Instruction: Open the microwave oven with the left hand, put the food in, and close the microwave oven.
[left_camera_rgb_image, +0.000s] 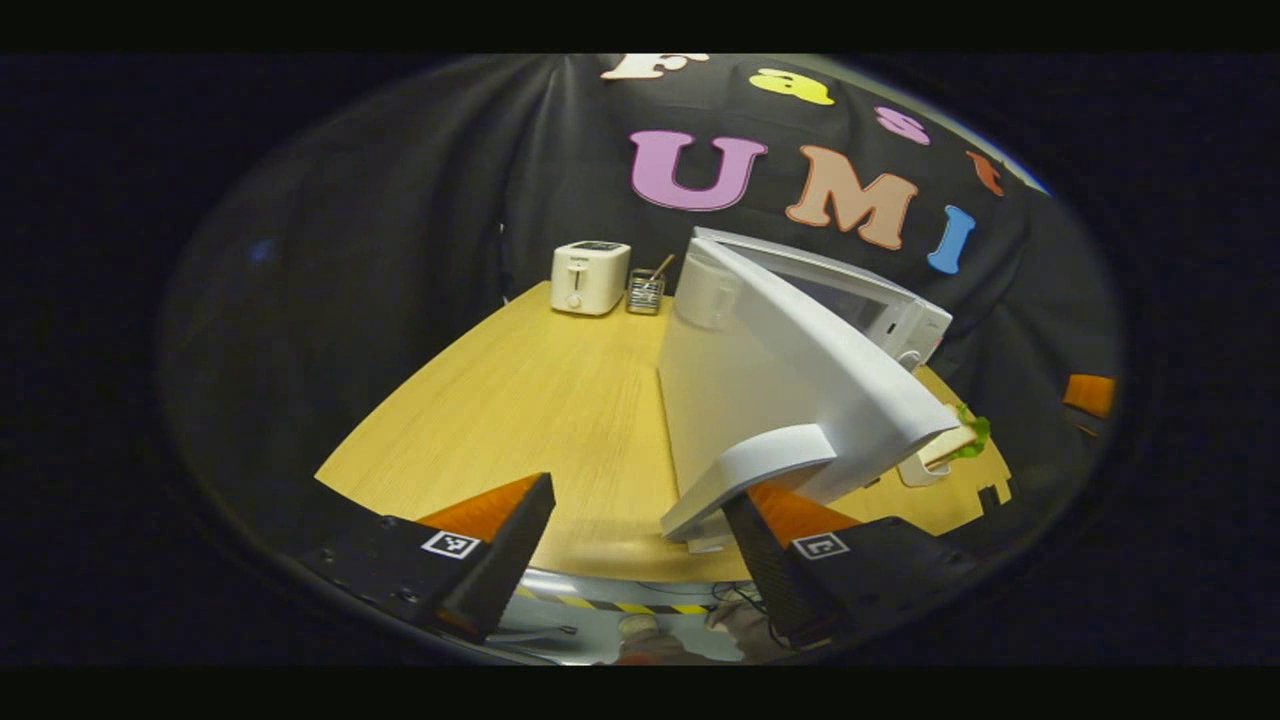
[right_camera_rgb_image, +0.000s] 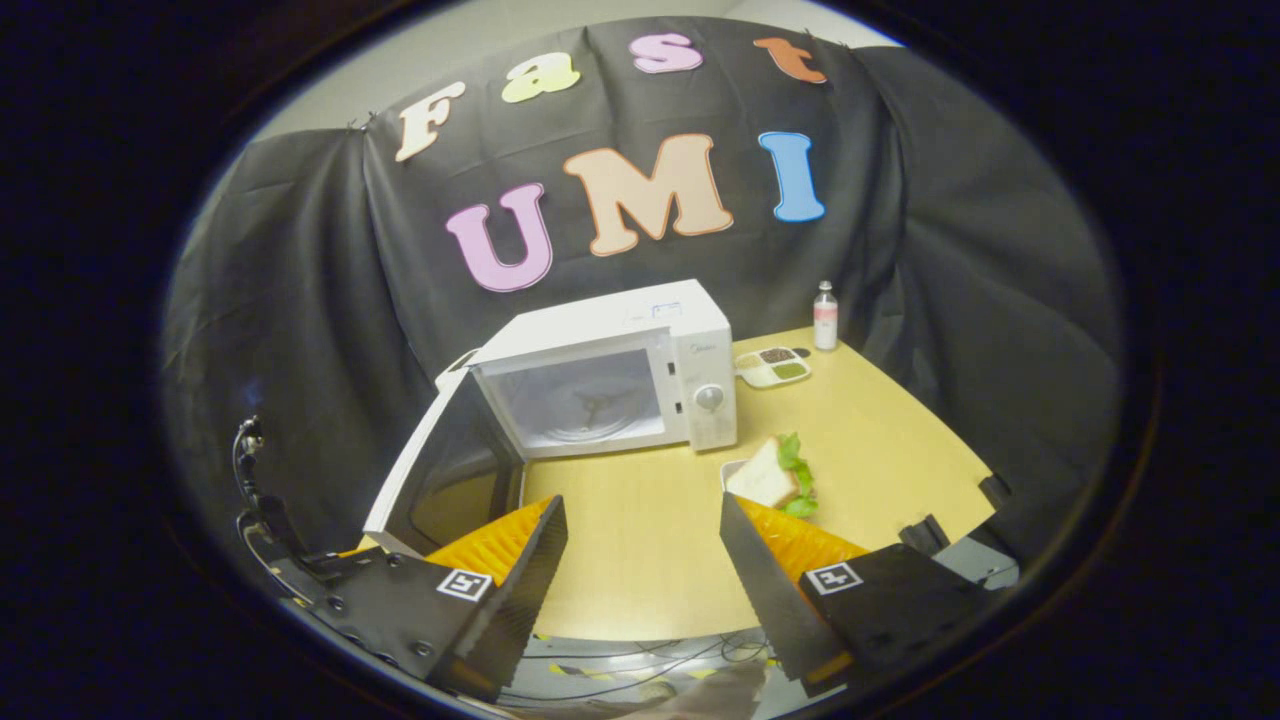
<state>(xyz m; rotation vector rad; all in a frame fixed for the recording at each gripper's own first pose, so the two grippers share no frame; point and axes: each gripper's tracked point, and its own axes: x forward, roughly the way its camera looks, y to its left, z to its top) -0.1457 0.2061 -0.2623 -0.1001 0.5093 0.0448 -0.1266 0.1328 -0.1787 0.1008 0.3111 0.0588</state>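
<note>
Clutter sits at the far edge of the counter (right_camera_rgb_image: 640, 560): in the left gripper view a white toaster (left_camera_rgb_image: 589, 277) stands by the wall with a small wire basket (left_camera_rgb_image: 645, 292) just beside it, and in the right gripper view a bottle (right_camera_rgb_image: 825, 316) and a small divided dish (right_camera_rgb_image: 772, 367) stand to the right of the microwave (right_camera_rgb_image: 640, 370). The microwave is white, with a round knob on its panel, and stands near the back of the counter. Its door (right_camera_rgb_image: 440, 470) is swung wide, hinged at the left, and the cavity with its glass turntable shows bare. The food, a sandwich (right_camera_rgb_image: 775, 478) of white bread with green leaves on a small white tray, lies on the counter in front of the control panel, outside the oven. The right tool (right_camera_rgb_image: 640, 560) hangs above the counter's near edge, fingers apart and gripping nothing, the sandwich just beyond its right finger. In the left gripper view the door (left_camera_rgb_image: 800, 400) looms edge-on, blocking most of the oven and half hiding the sandwich (left_camera_rgb_image: 960, 440). The left tool (left_camera_rgb_image: 640, 545) has its fingers apart, the door's lower corner close above its right finger; whether they touch cannot be told.
</note>
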